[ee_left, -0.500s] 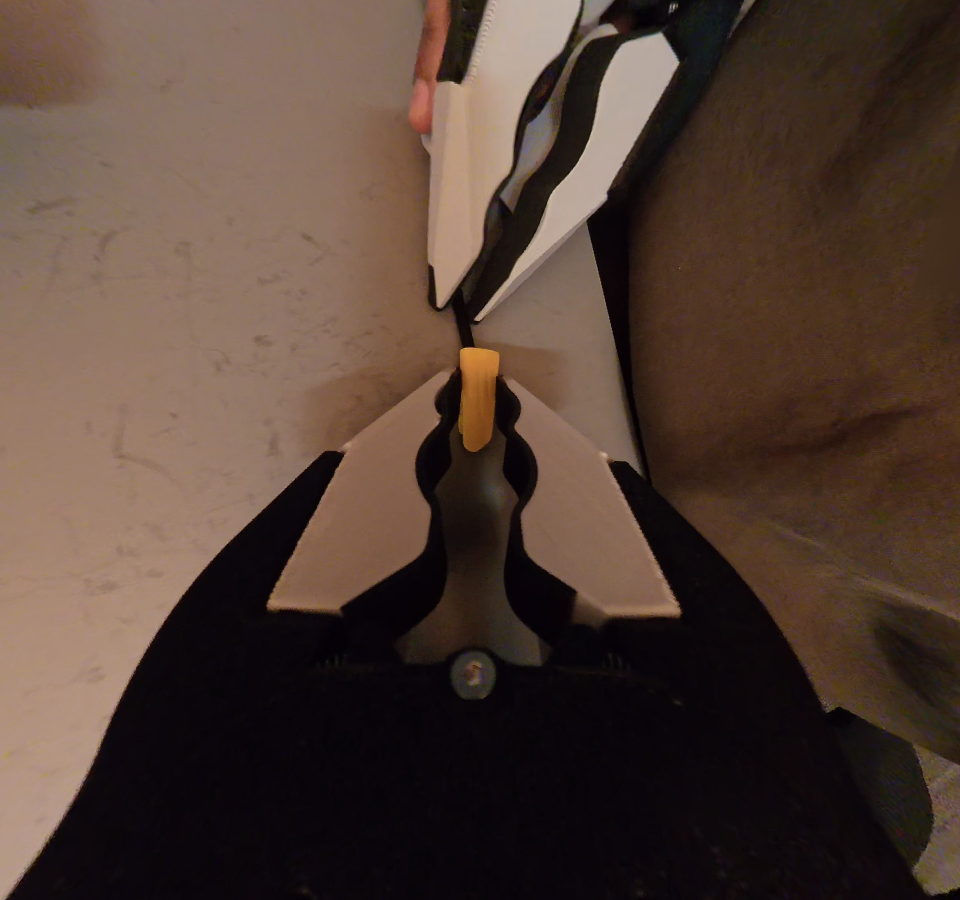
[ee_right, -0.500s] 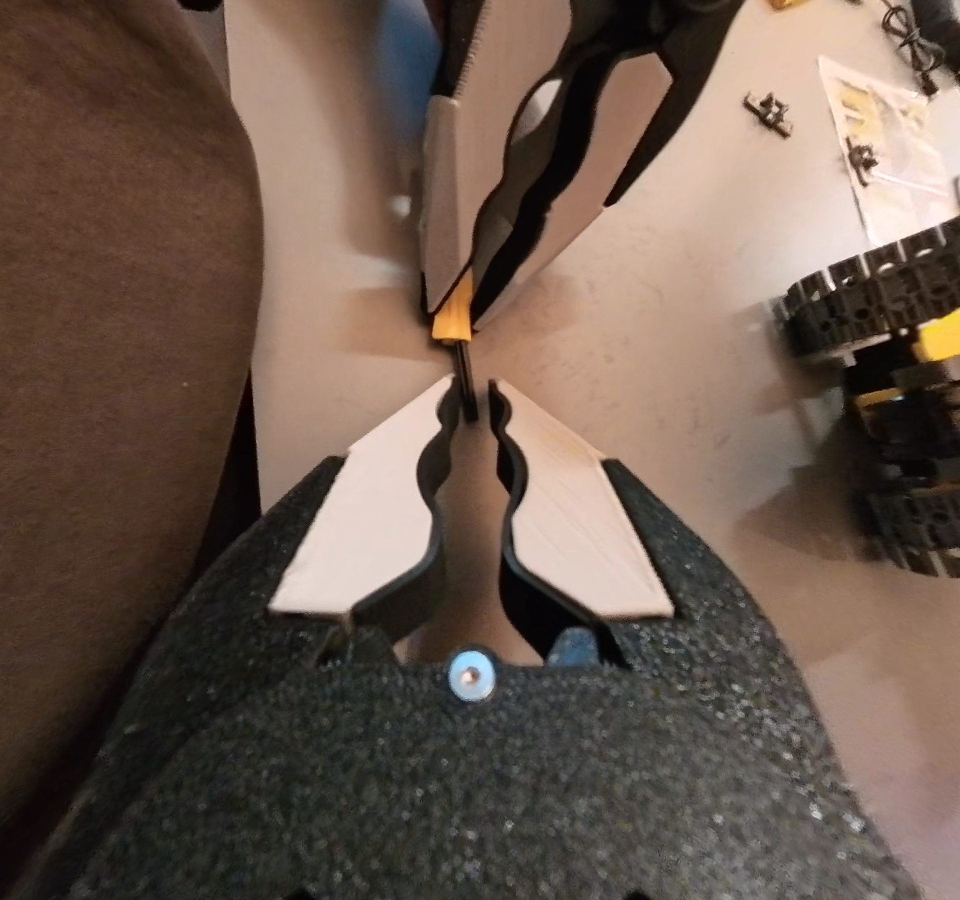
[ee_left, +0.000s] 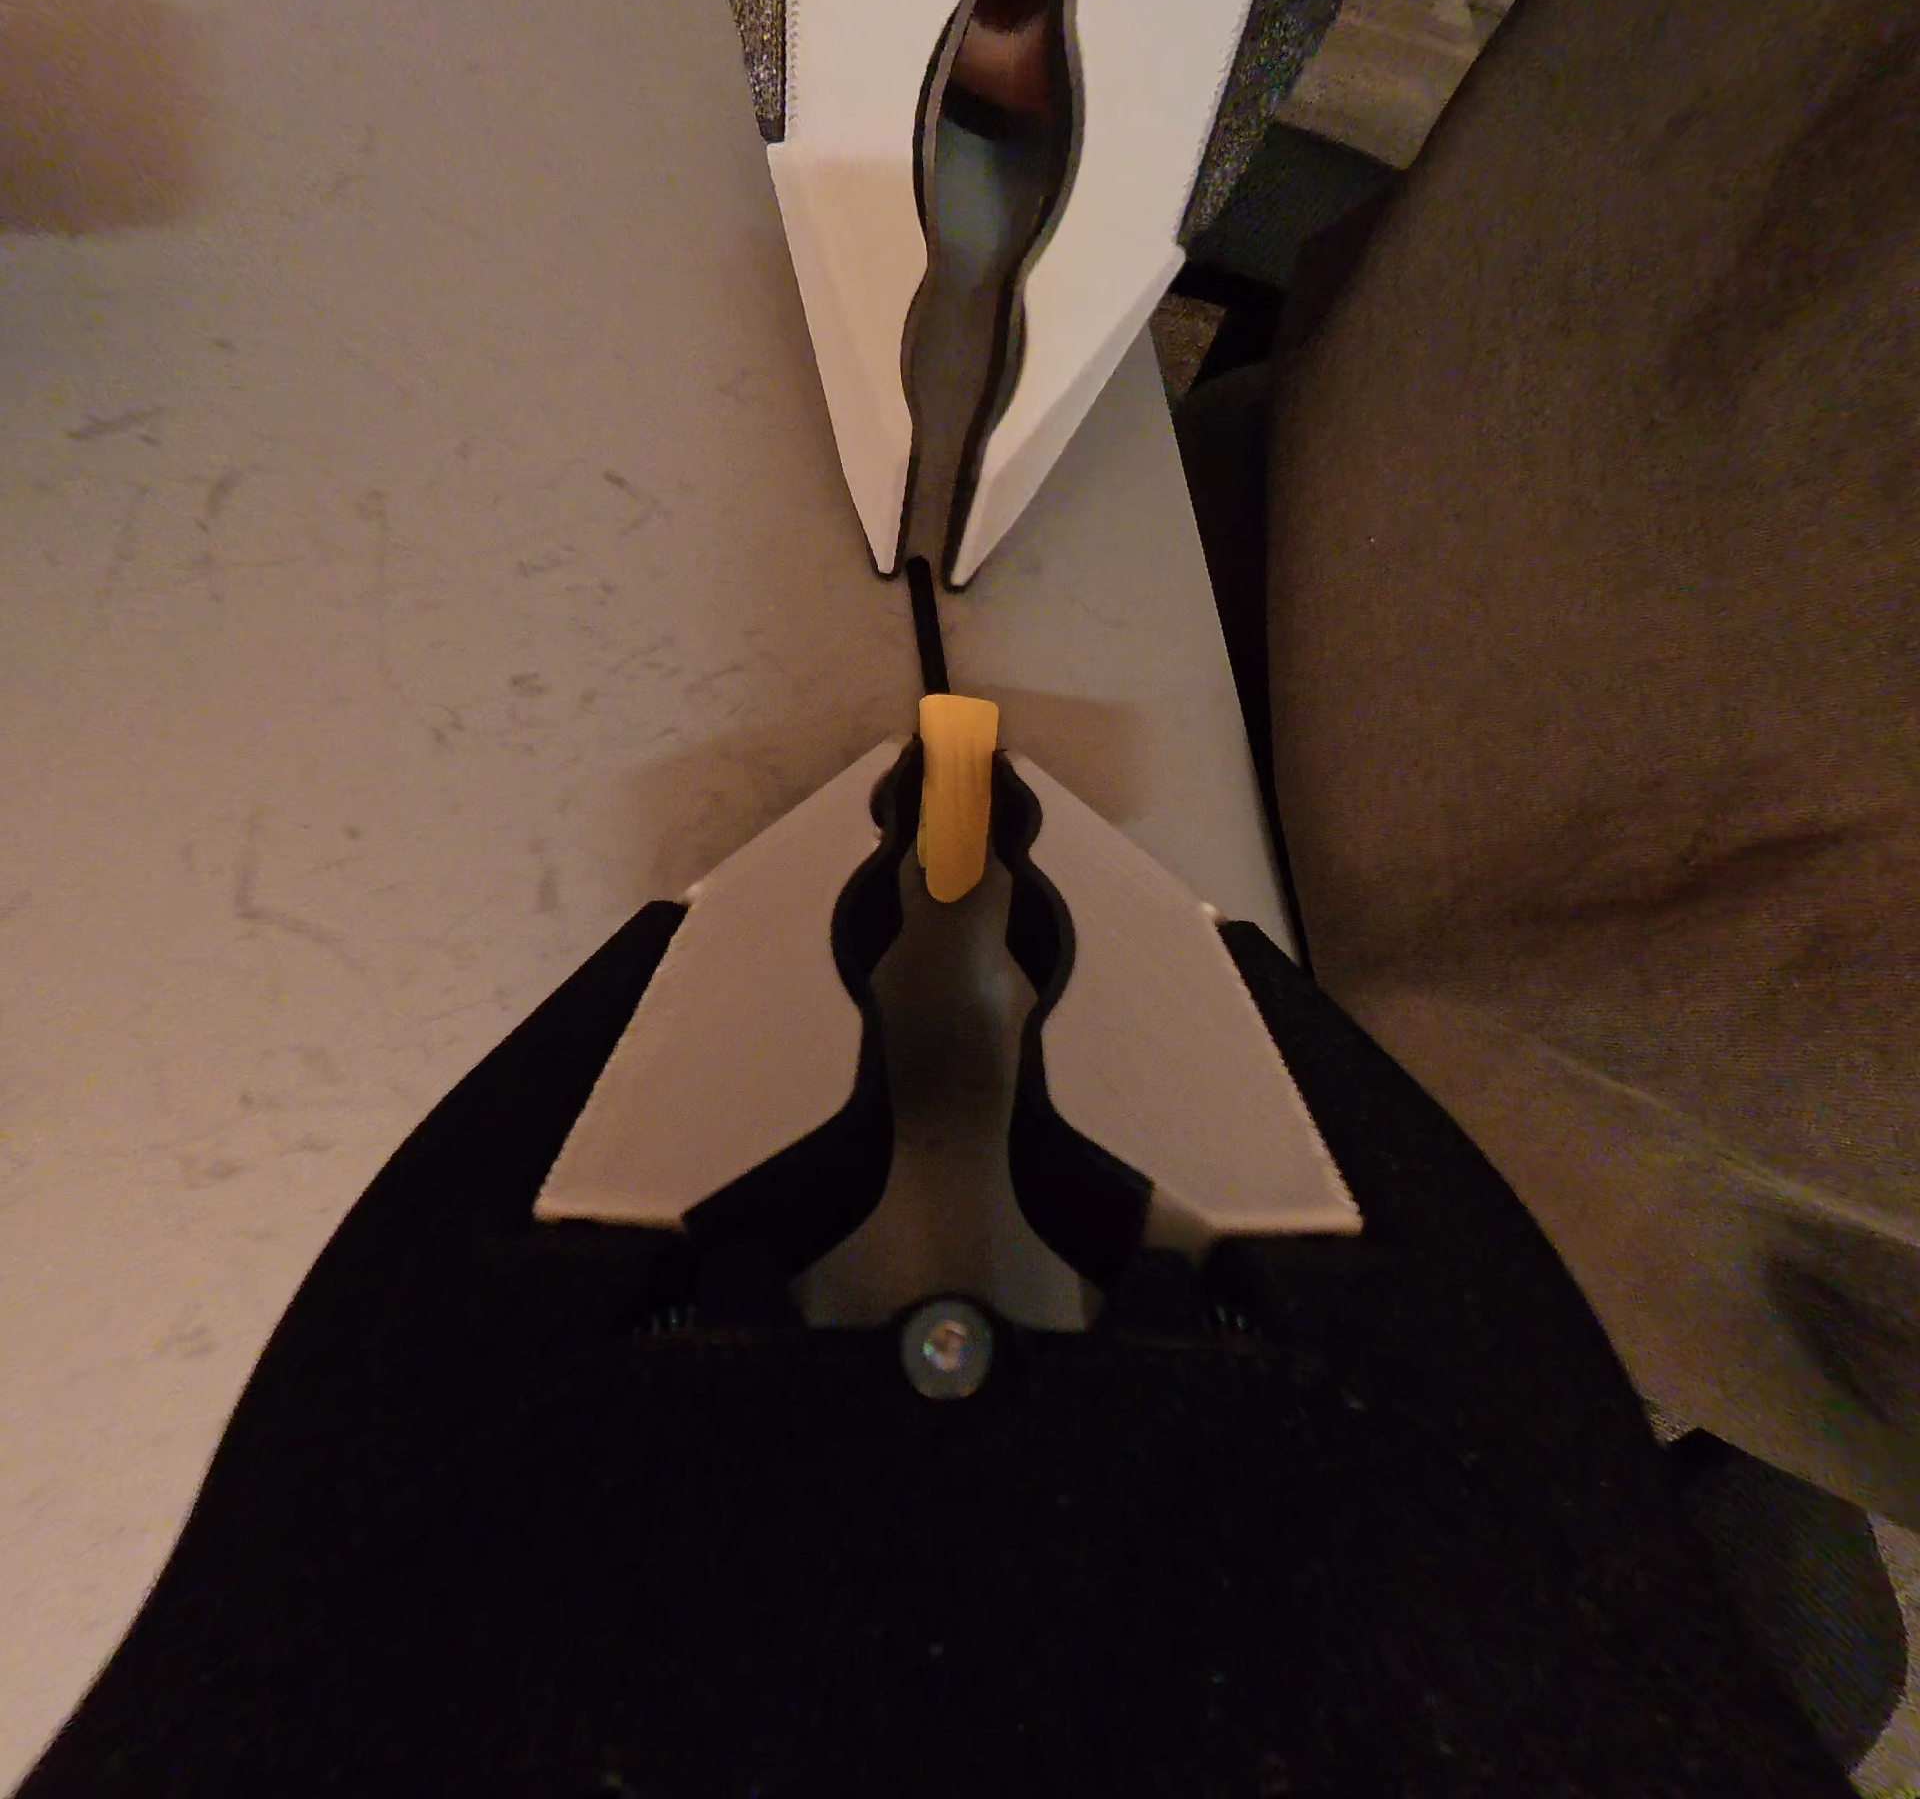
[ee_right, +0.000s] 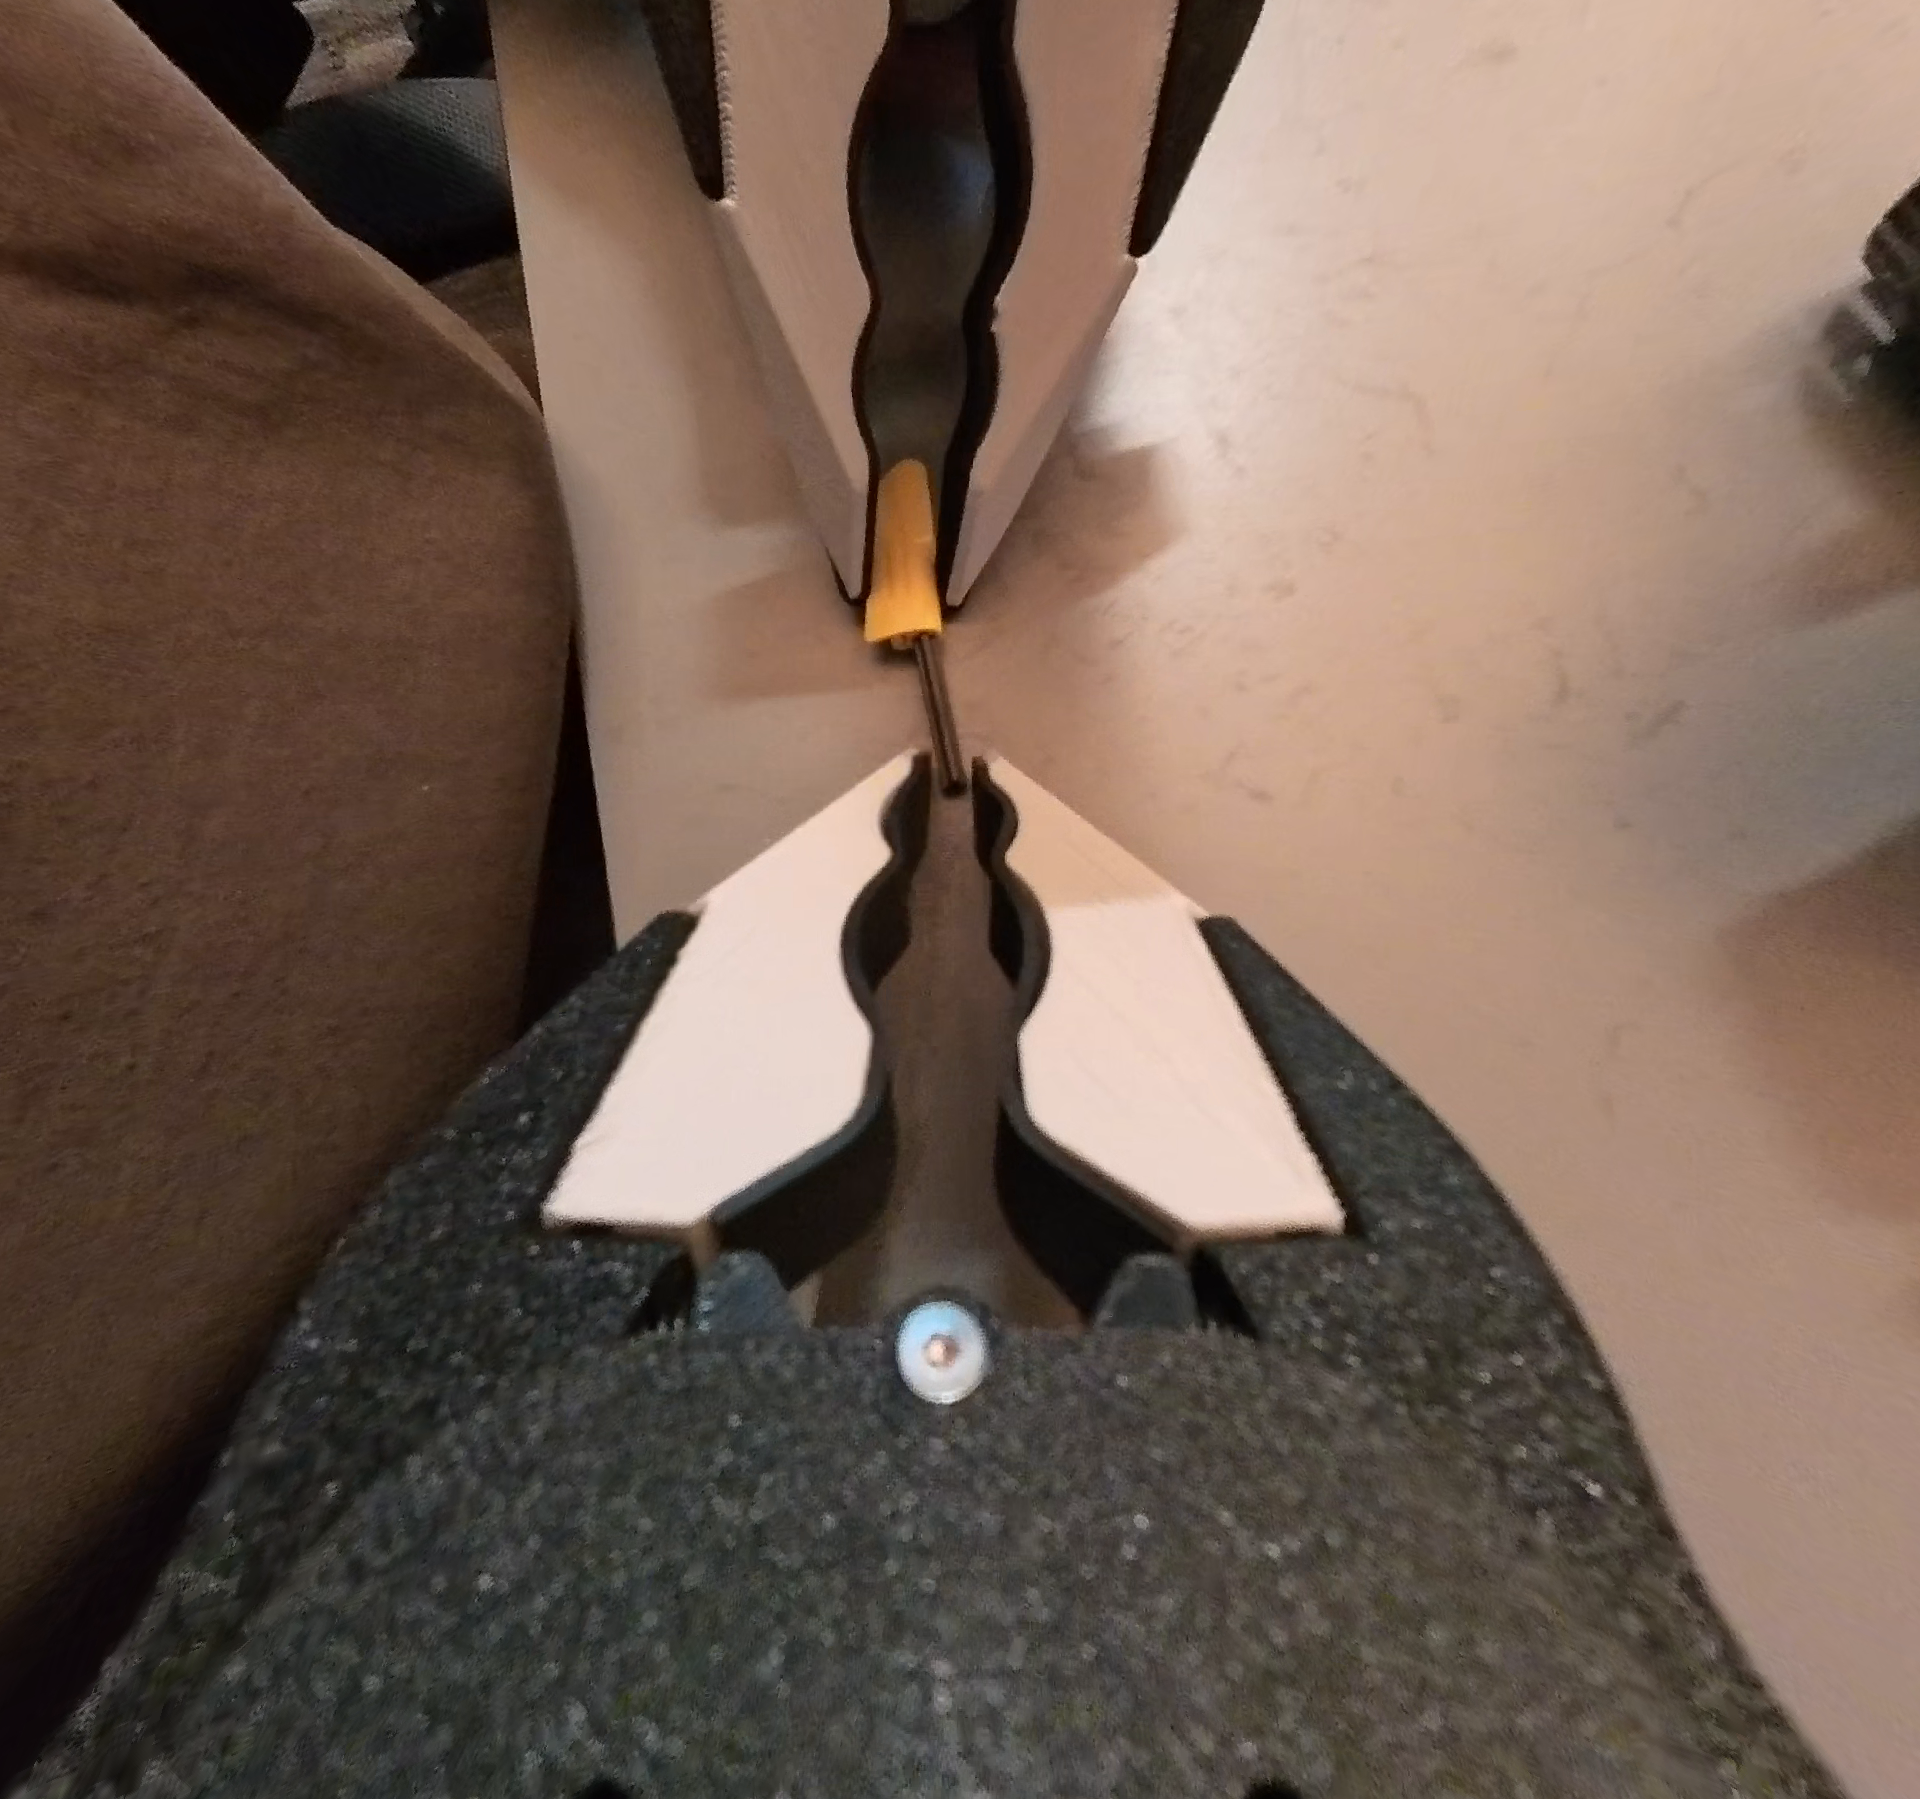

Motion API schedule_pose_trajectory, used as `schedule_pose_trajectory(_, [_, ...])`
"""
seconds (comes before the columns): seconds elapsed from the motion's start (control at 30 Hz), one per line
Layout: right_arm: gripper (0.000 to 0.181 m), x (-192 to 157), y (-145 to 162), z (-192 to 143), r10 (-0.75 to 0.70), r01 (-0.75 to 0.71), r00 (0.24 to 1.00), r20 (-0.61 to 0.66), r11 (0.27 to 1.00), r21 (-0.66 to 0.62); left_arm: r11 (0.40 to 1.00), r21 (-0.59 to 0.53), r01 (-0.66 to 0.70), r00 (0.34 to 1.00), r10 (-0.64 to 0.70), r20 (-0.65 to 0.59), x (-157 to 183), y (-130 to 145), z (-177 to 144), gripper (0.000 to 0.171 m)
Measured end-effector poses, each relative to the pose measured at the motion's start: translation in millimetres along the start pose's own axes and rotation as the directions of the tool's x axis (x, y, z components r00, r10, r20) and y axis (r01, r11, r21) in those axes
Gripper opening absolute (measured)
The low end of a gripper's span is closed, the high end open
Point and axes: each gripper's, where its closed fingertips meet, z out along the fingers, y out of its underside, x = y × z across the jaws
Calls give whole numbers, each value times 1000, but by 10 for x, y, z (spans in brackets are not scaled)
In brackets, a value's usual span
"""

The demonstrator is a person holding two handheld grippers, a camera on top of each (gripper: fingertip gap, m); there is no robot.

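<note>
Left gripper (ee_left: 958, 752) is pinched on a yellow peg (ee_left: 954, 799); right gripper (ee_right: 948, 770) is closed lightly on the thin black pin (ee_right: 940, 719) projecting from it, above the pale table (ee_left: 416, 502). Both should be kept coaxial; brown fabric (ee_right: 260, 606) alongside.

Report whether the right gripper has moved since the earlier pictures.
Yes: the right gripper turned leftward; the black tracked model has slid to its view's right edge.

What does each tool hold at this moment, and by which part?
The left tool grips the yellow piece by its sides. The right tool pinches the free end of the thin black rod sticking out of that piece.
</note>
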Motion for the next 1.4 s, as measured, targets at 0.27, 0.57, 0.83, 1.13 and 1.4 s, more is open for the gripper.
schedule_pose_trajectory(0.27, [3,-8,-2,11,-59,59,998,-13,998,-7,1000,-1,3,1000,-3,4,-2,2,2,10])
schedule_pose_trajectory(0.57, [1,-47,-25,33,-55,55,998,11,998,-3,1000,-9,17,1000,-17,26,-10,6,6,9])
schedule_pose_trajectory(0.83, [0,-54,-64,54,-60,59,996,65,998,4,995,-85,-53,998,56,36,-13,15,9,9])
schedule_pose_trajectory(1.13, [0,63,-64,-114,-14,14,1000,7,999,47,977,-164,-138,990,143,14,63,-18,93,10])
schedule_pose_trajectory(1.4, [16,356,36,-559,193,-173,976,-102,969,177,990,-112,-88,996,89,3,61,-36,97,10])
